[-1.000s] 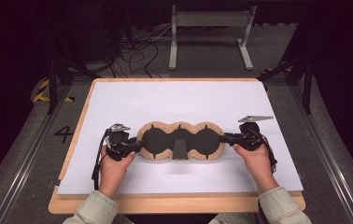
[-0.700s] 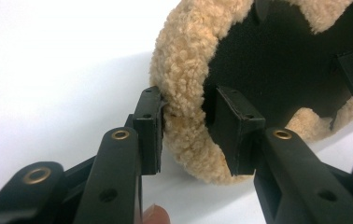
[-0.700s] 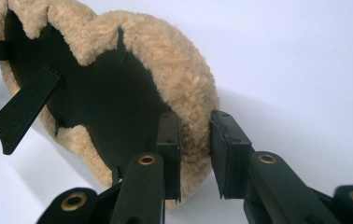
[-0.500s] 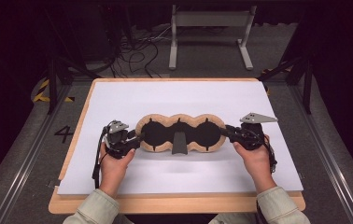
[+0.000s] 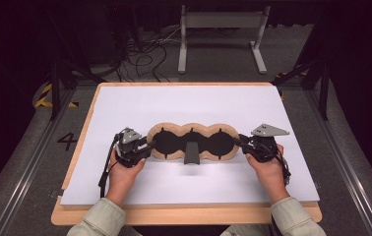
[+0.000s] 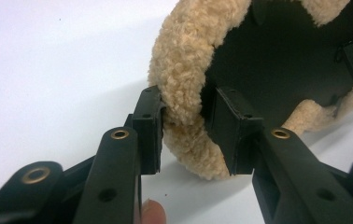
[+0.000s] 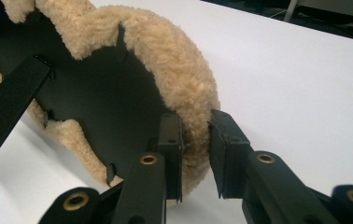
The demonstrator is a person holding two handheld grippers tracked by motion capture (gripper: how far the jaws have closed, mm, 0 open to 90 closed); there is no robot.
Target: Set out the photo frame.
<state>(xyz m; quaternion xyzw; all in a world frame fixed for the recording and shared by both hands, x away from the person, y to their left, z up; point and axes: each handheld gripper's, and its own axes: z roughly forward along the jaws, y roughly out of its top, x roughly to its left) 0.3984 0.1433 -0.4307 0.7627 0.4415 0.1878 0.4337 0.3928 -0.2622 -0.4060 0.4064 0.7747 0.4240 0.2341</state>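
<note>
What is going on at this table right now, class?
A person holds a fleecy tan three-lobed piece with a black inner face above the white table top. The left hand-held gripper clamps its left rim, the right hand-held gripper its right rim. A black strap hangs from the middle.

High view: fixed above the near edge, looking forward and down over the whole white table. Left gripper view: riding low, close up along its jaws. Right gripper view: likewise close. Shared by all three: the fleece-rimmed piece.
</note>
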